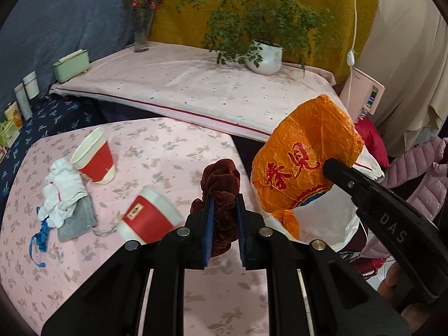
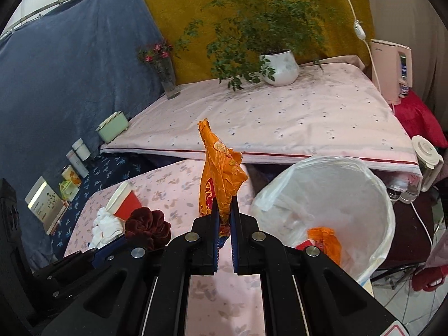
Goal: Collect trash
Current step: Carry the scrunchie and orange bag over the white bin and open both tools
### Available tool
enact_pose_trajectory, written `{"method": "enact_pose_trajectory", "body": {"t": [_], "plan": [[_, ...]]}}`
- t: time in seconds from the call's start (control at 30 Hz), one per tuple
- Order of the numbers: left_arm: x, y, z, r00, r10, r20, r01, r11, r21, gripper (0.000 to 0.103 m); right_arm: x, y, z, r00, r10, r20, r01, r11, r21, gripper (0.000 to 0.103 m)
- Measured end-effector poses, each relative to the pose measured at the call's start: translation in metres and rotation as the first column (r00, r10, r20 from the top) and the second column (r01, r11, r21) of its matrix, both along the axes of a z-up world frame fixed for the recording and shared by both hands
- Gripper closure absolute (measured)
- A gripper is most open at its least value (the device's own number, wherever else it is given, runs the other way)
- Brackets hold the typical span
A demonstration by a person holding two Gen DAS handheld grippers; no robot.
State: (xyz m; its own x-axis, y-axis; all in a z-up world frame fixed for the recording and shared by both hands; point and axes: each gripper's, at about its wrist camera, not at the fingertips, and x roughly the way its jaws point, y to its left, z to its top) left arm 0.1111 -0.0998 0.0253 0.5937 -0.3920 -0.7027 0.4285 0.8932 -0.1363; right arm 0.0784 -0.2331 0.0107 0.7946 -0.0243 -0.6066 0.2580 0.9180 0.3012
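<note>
Scrunchie in left gripper — wrapper in right gripper

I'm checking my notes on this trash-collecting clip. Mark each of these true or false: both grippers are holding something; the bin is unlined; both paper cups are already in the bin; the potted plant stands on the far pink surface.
1. Both grippers hold something. True: the left gripper is shut on the dark red scrunchie, the right gripper on the orange plastic bag.
2. The bin is unlined. False: the trash bin has a white liner.
3. Both paper cups are in the bin. False: two red paper cups lie on the table.
4. The potted plant stands on the far pink surface. True.
</note>
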Motion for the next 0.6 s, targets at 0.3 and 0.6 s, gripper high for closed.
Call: {"method": "enact_pose_trajectory", "body": {"t": [0.3,0.6], "plan": [[-0.004,-0.075,-0.001,0.991,-0.136,-0.002,0.136,0.991,-0.011,0.088,-0.017,-0.06,-0.017,0.993,-0.117,-0.034,0.117,0.993,0.012,0.096],[-0.001,-0.117,-0.016,0.979,-0.201,-0.037,0.2,0.98,-0.02,0.084,-0.024,-0.095,-0.033,0.984,-0.169,-0.061,0.171,0.985,0.027,0.096]]}}
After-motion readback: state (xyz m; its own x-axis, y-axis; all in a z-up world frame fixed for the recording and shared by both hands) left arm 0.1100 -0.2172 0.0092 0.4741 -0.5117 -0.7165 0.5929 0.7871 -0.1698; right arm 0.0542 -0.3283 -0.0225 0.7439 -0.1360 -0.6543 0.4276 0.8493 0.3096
